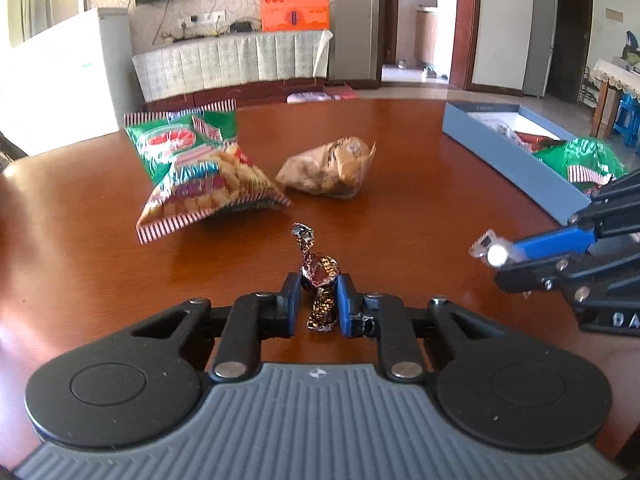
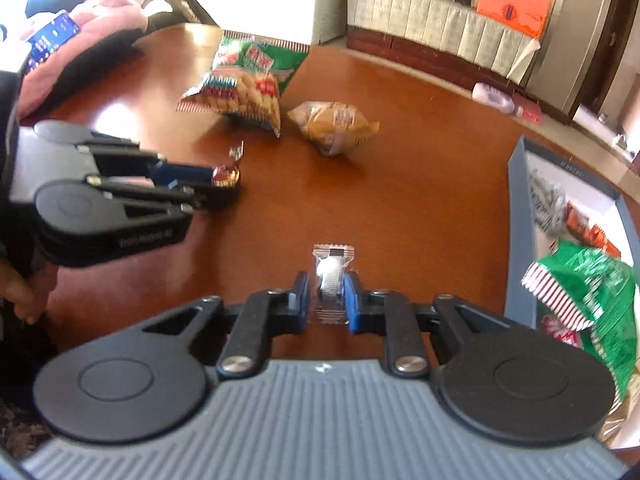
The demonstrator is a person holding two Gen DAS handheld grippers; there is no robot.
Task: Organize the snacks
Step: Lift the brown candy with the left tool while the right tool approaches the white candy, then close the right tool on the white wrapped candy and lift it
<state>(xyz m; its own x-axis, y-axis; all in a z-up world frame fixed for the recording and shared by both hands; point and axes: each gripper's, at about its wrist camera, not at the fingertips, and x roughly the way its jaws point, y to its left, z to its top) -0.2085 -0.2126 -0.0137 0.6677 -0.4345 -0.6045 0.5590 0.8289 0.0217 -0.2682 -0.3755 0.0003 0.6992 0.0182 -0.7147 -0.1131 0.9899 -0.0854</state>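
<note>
You had both pickups made: your left tool (image 1: 318, 304) was clamped on a brown foil-wrapped candy (image 1: 318, 280), and your right tool (image 2: 326, 298) was clamped on a small clear-wrapped sweet (image 2: 330, 276), both low over the table (image 1: 400, 200). The blue box (image 1: 516, 168), already holding snacks, sat off to your right. The green chip bag (image 1: 200, 168) and tan packet (image 1: 328, 168) still lay on the table. Next, I judge, both candies needed carrying over the box wall before letting go.
</note>
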